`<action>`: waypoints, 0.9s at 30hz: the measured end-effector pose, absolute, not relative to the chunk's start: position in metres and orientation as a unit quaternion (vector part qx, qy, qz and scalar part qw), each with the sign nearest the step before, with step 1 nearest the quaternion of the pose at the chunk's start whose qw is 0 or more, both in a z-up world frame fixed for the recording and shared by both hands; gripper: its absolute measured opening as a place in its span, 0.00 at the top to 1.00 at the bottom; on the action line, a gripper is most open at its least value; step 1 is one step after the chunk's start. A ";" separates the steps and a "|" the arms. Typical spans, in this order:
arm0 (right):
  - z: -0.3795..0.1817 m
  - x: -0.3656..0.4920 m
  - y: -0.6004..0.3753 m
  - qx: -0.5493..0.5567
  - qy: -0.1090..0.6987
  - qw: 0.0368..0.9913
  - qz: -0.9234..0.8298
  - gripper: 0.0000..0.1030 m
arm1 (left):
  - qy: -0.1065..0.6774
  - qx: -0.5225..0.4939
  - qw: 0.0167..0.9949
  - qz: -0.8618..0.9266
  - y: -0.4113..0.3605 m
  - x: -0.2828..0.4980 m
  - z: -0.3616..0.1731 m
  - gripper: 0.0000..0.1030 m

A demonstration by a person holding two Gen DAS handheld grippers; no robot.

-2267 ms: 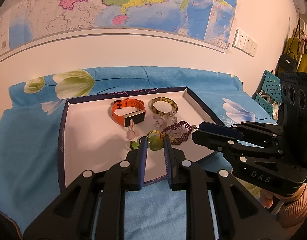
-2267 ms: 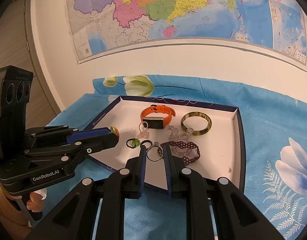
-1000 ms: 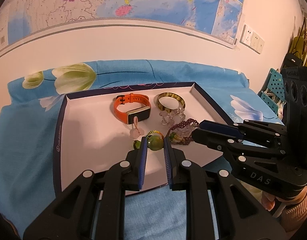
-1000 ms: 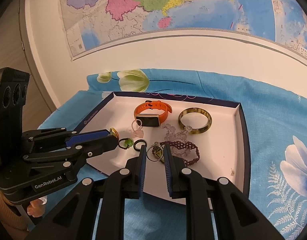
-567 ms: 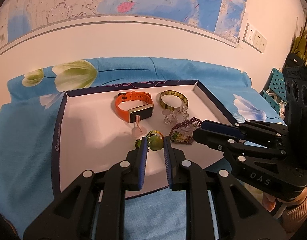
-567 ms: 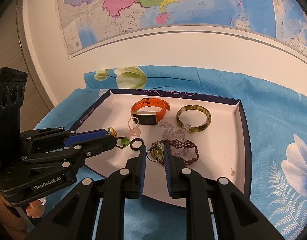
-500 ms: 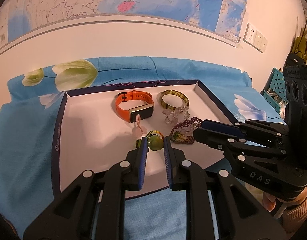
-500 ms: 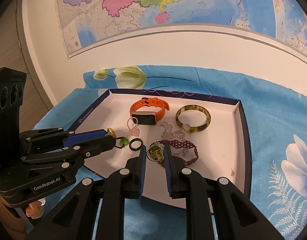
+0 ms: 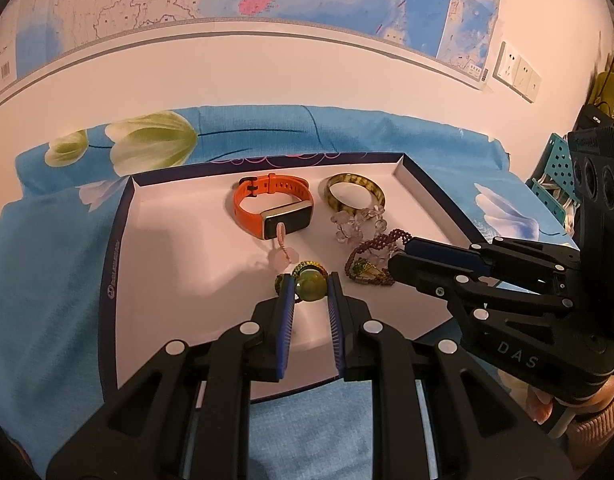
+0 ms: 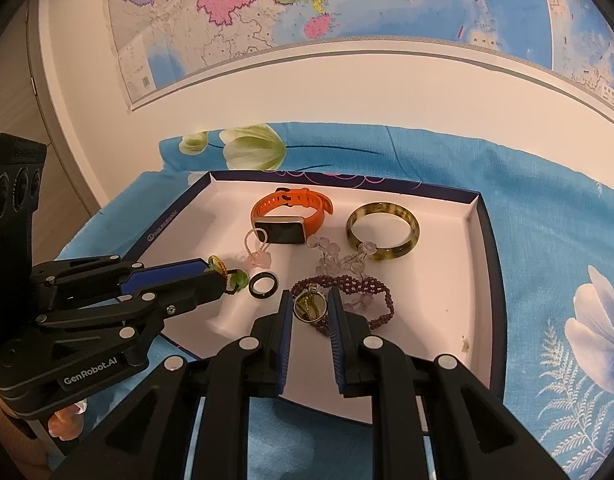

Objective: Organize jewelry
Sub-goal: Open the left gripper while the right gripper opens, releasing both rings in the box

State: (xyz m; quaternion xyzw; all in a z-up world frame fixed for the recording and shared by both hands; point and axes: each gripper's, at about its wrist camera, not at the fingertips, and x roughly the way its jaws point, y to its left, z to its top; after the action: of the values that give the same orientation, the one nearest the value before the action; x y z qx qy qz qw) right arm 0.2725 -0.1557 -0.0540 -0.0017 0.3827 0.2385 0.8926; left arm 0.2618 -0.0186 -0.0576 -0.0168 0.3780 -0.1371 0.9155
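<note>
Left gripper [image 9: 310, 289] clamped on green bead bracelet [image 9: 309, 283], held just above white tray [image 9: 179, 248], on the near side of orange watch [image 9: 273, 210]. Right gripper [image 10: 310, 307] closed on silver ring with green stone [image 10: 309, 305], over maroon beaded bracelet [image 10: 349, 296], also on the near side of the watch.

Seen in right wrist view only: black ring [image 10: 263, 285] lying on the tray floor, just beside the green bead, nearer than the watch. Hidden in left wrist view behind the held bracelet. Seen in left wrist view only: wall sockets [image 9: 517, 74] beyond the tray.

Amber bangle [image 9: 355, 195] right of the watch, clear crystal bracelet [image 9: 357, 224] touching its near rim; pink charm [image 9: 284, 255] just in front of the watch face.

Compared with 2.3 s ago: black ring exposed, previously at the right fingertips; silver ring raised off the tray; both grips unchanged.
</note>
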 end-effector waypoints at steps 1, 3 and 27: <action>-0.054 0.272 -0.156 -0.002 0.383 0.893 0.238 0.84 | 0.378 -0.017 0.915 -0.137 -0.018 0.262 -0.058 0.83; -0.055 0.273 -0.155 -0.002 0.384 0.892 0.238 0.84 | 0.379 -0.017 0.915 -0.137 -0.018 0.263 -0.058 0.83; -0.063 0.280 -0.153 -0.007 0.392 0.892 0.226 0.84 | 0.393 -0.018 0.911 -0.126 -0.021 0.270 -0.067 0.83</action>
State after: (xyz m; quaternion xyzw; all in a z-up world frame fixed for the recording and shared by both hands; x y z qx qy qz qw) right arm 0.2799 -0.1526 -0.0626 -0.0074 0.3923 0.2261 0.8916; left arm 0.2703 -0.0206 -0.0665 -0.0177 0.3930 -0.1257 0.9107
